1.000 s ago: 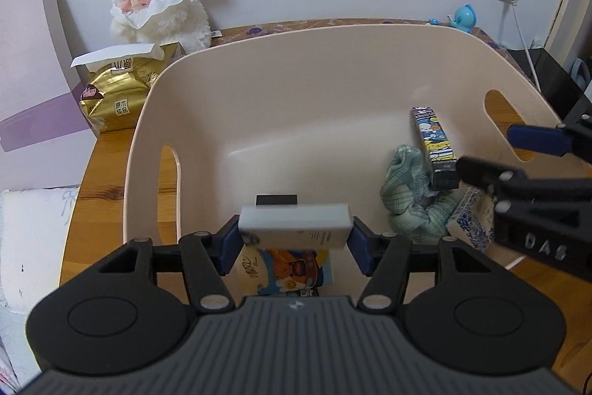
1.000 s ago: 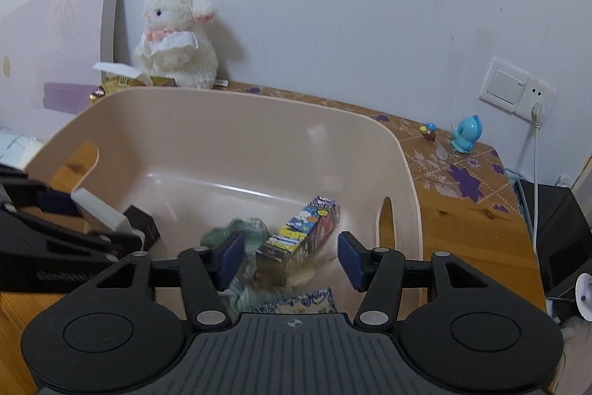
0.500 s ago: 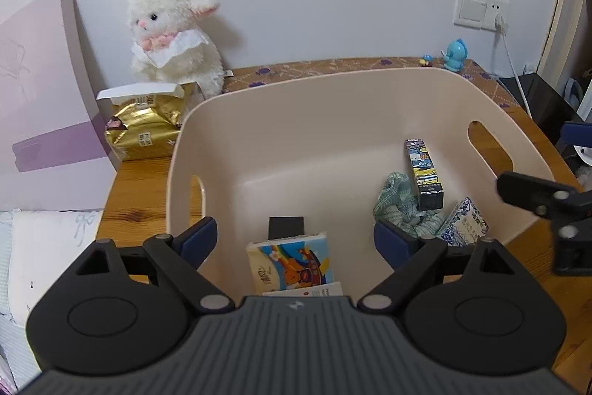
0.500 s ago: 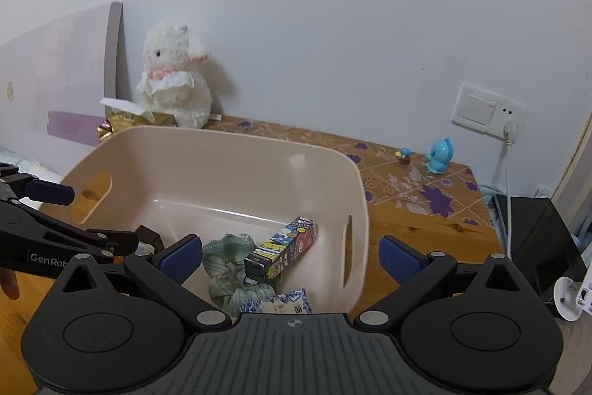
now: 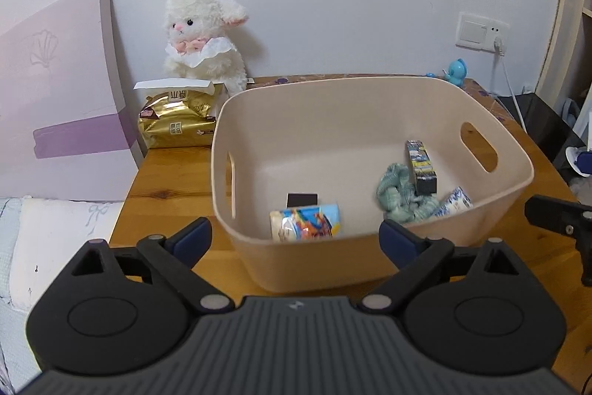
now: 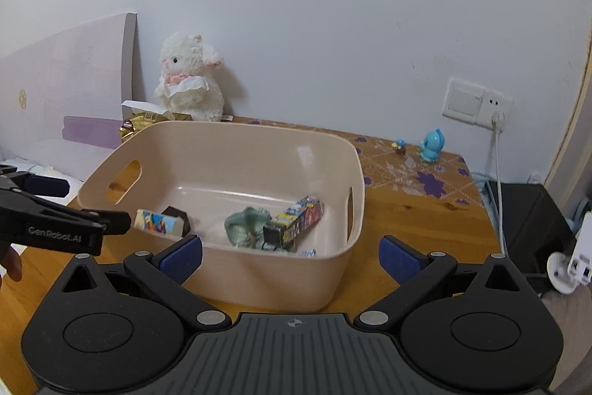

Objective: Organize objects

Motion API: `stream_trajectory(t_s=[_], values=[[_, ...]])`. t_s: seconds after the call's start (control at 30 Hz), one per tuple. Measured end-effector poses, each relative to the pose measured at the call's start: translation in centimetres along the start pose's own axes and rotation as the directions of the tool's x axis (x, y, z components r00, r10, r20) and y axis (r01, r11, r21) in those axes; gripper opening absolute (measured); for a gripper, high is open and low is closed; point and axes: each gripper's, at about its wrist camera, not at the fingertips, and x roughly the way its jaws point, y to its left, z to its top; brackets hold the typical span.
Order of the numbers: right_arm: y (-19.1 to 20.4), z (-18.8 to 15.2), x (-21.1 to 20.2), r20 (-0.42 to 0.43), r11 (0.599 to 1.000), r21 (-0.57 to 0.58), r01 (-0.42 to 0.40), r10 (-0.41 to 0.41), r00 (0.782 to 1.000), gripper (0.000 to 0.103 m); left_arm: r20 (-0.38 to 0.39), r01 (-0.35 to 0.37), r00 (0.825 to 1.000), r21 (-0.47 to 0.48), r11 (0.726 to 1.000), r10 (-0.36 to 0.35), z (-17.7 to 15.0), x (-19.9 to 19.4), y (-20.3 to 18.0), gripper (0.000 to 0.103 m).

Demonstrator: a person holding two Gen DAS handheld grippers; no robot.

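Black linkages, blue pads (image 5: 192, 241), silver screws and ribbed grey bases are seen on both grippers; "GenRobot.AI" is printed on the left gripper (image 6: 64, 234).

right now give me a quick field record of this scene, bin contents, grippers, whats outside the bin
bin: beige plastic bin on the wooden table
inside: cartoon-print box, small black box, green cloth, long printed carton, blue-white packet
left gripper: open, empty, outside the bin
right gripper: open, empty, outside the bin
outside the bin: plush lamb, gold packet, blue figurine
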Motion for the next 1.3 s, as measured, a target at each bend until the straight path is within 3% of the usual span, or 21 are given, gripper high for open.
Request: stream_trajectory(t_s=[0.43, 0.7, 1.3], values=[[0.8, -3.7, -3.9, 0.007, 1.0, 0.004, -0.01, 0.01, 1.0, 0.103, 0.087, -0.026, 0.996, -0.004, 1.0, 0.027, -4.2, -5.6, -0.4, 0.097], [0.5, -5.9, -6.7, 0.031, 0.996, 0.063, -0.071, 0.069, 0.997, 0.103, 0.091, 0.003, 0.996, -0.011, 1.0, -0.002, -6.4, -8.2, -0.9, 0.098], [1.2, -8.2, -9.6, 0.028, 0.998, 0.029, -0.047, 0.046, 0.999, 0.103, 0.11, 0.008, 0.994, -0.031, 0.999, -0.005, -8.6, -11.9, -1.8, 0.098]])
